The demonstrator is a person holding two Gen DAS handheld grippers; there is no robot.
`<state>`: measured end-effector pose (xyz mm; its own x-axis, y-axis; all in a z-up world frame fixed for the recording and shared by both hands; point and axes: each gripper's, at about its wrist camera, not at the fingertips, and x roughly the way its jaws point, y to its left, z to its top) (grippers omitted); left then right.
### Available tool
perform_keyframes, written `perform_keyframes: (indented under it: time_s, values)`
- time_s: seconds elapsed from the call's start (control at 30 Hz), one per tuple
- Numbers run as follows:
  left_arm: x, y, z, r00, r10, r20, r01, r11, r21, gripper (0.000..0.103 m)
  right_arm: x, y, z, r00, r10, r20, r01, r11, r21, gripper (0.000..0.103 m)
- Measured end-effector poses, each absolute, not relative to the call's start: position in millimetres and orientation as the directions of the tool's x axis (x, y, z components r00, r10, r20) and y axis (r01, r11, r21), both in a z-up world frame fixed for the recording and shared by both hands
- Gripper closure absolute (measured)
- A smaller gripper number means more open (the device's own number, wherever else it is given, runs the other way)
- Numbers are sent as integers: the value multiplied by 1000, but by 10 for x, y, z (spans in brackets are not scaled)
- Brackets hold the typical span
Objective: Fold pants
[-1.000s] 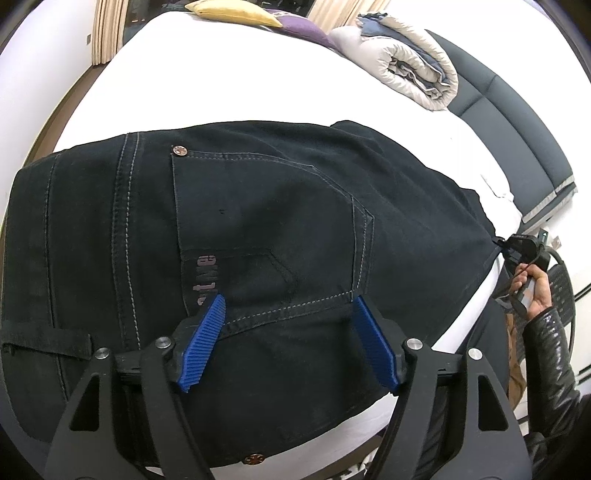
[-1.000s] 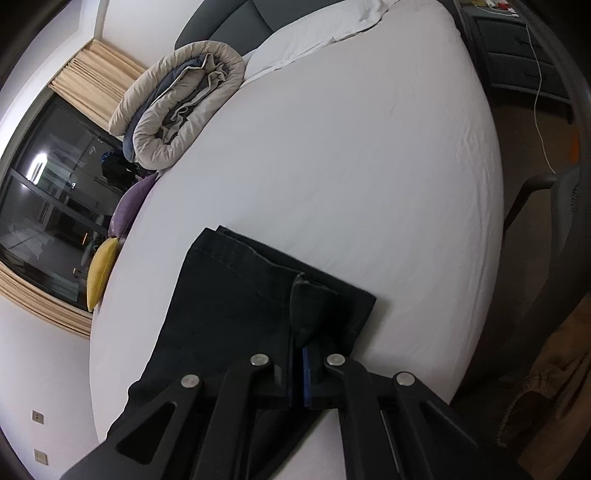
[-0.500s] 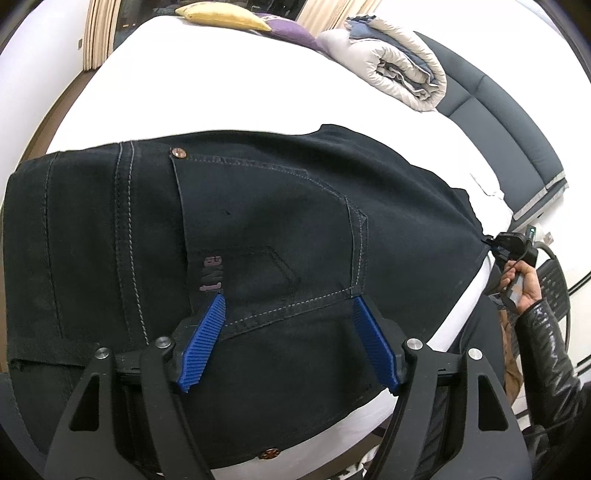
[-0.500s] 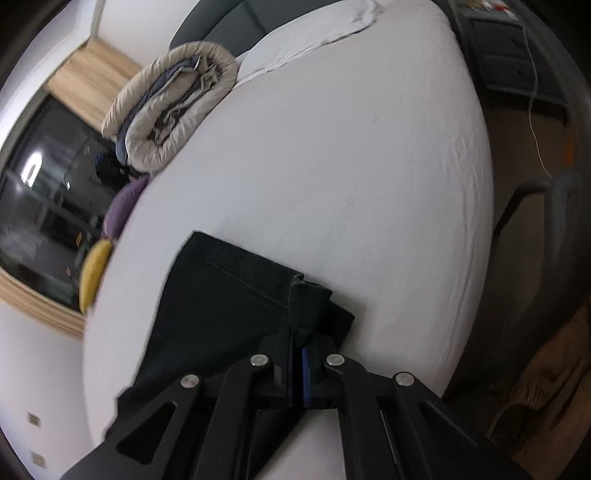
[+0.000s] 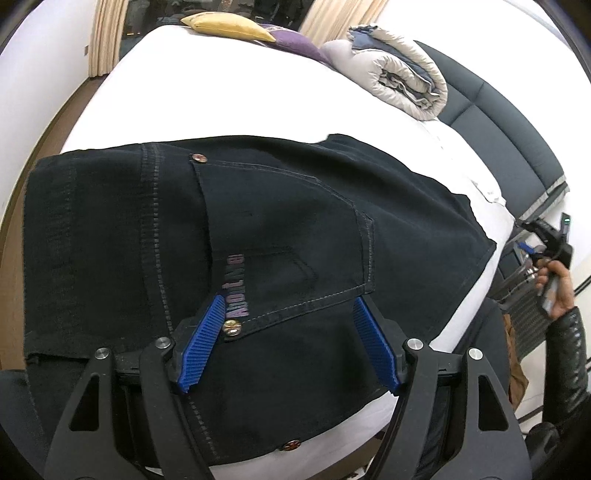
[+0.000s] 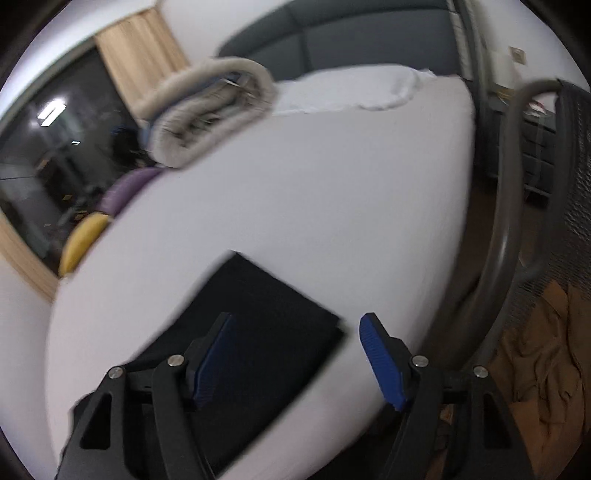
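Nearest the left wrist camera, the left tongs [image 5: 290, 341] stand spread wide with nothing between their blue ribbed pads, low over the seat of the black denim pants [image 5: 258, 236], just at the stitched back pocket with its lettered tab. The pants lie flat on the white-sheeted bed [image 5: 229, 92], waistband toward the left, near the bed's front edge, legs running off to the right.

In the right wrist view, which is motion-blurred, the right tongs [image 6: 295, 354] are likewise released, hovering above the hem end of the pants, which lies squared and flat on the sheet. That end looks doubled, so I judge the legs are already laid one over the other lengthwise. What seems left is the crosswise folding, bringing hems toward waistband, and a final smoothing.

Farther back, a rolled beige and blue-grey quilt [image 5: 399, 81] sits against the dark grey upholstered headboard [image 5: 509, 140], with a purple cushion [image 5: 295, 46] and a yellow cushion [image 5: 225, 26] by the curtained window. All are well apart from the pants and should not hinder folding. A grey mesh chair [image 6: 546, 206] stands just beside the bed on the right, which could crowd that arm's swing.
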<state>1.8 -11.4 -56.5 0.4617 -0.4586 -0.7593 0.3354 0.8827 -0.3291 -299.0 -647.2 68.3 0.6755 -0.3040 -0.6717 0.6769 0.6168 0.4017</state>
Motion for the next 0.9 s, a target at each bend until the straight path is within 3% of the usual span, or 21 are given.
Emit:
perform_keyframes:
  time_s: [0.03,0.13,0.33,0.47,0.5,0.57,0.6,0.67,0.77,0.8,0.83,0.9]
  values:
    - [16,-96,-565,465,-456,-759,331,884,-329,31,-2985,-6414,740,708,-265,-654,642,628,441,52]
    - [16,-65,-562,468,-459,-755,322,884,-338,32,-2764,-6139,694,771,-54,-635,513,644,568,72]
    - [-19,-53,-562,470,-447,-761,331,888,-318,31,-1989,-5209,290,734,297,-610,303,661,687,74]
    - [-32,10,-573,475,-461,-750,325,884,-337,31,-1687,-4914,-60,682,458,-571,224,612,759,74]
    - [-34,27,-570,480,-459,-748,324,885,-335,31,-1678,-4931,-167,672,465,-576,249,591,767,74]
    - [-37,81,-572,485,-464,-742,322,883,-342,32,-1705,-5112,-399,676,474,-564,275,548,790,100]
    - [-44,120,-571,487,-472,-735,322,879,-351,32,-1791,-5226,-461,687,441,-577,305,546,780,103]
    - [-59,182,-570,490,-488,-722,322,871,-371,32,-2018,-5663,-510,756,327,-567,378,490,786,103]
    - [-79,212,-522,504,-474,-722,308,879,-363,31,-2354,-6182,-363,731,47,-681,583,475,659,103]
    - [-86,201,-464,517,-469,-716,304,883,-359,31,-2415,-6241,-273,703,-12,-711,631,472,616,96]
    - [-79,192,-408,530,-478,-700,307,878,-367,31,-2447,-6228,-158,693,-44,-719,647,476,595,94]
    - [-29,170,-291,539,-510,-670,324,860,-394,31,-2355,-5971,31,755,47,-654,536,529,658,94]
